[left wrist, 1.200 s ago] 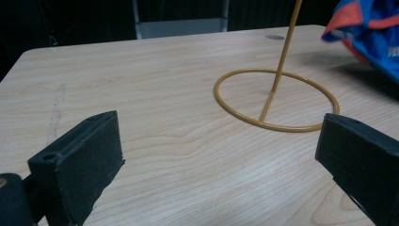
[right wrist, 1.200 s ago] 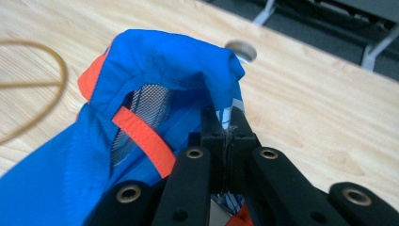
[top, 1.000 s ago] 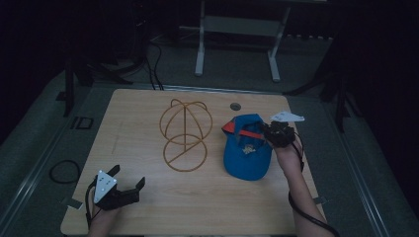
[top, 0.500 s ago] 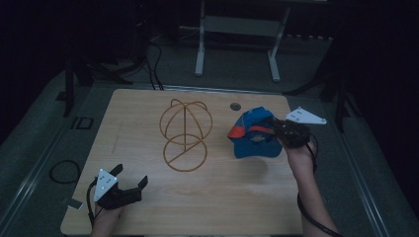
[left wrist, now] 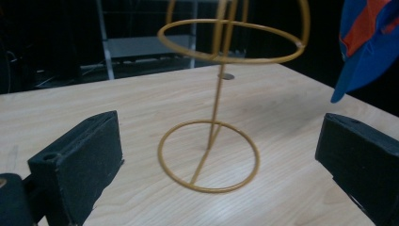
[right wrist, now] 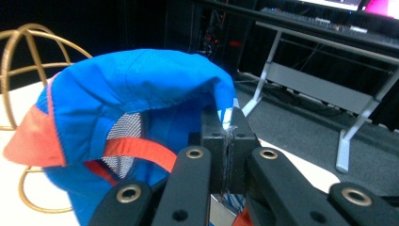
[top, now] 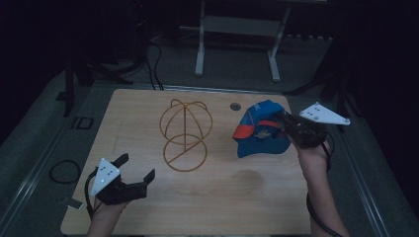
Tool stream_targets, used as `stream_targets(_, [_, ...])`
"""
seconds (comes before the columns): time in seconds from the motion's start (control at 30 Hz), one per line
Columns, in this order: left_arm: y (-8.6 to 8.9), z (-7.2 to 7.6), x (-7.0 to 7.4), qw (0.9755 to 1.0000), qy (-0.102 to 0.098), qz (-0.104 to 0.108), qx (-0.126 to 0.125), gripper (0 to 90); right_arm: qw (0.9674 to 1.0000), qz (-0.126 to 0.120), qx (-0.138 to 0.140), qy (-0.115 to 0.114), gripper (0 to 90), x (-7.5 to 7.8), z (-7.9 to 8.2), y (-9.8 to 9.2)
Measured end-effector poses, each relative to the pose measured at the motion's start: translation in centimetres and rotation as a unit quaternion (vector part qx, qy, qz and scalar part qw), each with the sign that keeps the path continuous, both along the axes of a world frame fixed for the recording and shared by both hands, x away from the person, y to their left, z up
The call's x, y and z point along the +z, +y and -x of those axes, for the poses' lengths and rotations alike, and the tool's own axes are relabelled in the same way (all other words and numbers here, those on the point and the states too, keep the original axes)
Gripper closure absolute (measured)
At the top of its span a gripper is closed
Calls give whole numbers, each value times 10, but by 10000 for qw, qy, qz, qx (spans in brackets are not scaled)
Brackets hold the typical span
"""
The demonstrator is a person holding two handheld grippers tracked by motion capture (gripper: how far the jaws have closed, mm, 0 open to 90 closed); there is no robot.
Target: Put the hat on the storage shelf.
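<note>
Two grippers were in play; my right gripper (top: pixel 282 122) had its jaws clamped on the blue cap (top: pixel 261 129), lifted clear of the table (top: pixel 148 108) beside the gold wire stand (top: pixel 185 134); my left gripper (top: pixel 134 173) waited open and empty; next, I judged, the cap needed lowering over the stand's dome.
</note>
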State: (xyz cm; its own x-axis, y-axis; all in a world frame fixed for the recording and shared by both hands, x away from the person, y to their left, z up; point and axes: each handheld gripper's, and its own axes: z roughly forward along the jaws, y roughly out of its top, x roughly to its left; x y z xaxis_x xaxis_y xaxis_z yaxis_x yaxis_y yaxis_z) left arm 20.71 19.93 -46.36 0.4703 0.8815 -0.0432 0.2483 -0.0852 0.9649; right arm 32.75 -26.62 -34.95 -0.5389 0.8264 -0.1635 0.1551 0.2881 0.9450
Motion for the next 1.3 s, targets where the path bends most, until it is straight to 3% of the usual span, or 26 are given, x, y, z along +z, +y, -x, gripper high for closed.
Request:
stream_targets(0.2, [-21, 1, 37, 9990, -139, 182, -396, 42, 9999, 17, 161, -50, 890, 5, 12, 9])
stream_targets(0.4, [-52, -9, 66, 9966, -330, -149, -742, 57, 9996, 4, 267, 60, 890, -2, 15, 17])
stream_targets(0.53, [-77, -18, 78, 9933, -338, -409, -1022, 69, 9994, 24, 326, 76, 890, -4, 18, 20])
stream_targets(0.63, [-94, -26, 84, 9912, -362, -519, -1165, 98, 9994, 39, 337, 67, 890, -5, 20, 22])
stream_targets(0.97, [-146, -46, 99, 9856, -349, -478, -1584, 145, 9992, 26, 390, -53, 889, -2, 29, 24])
stream_targets(1.17, [-178, -62, 99, 9848, -217, -517, -1641, 146, 9989, 10, 465, -29, 889, -2, 31, 27])
stream_targets(1.3, [-195, -71, 97, 9843, -115, -656, -1632, 146, 9987, 4, 501, -10, 889, -3, 32, 27])
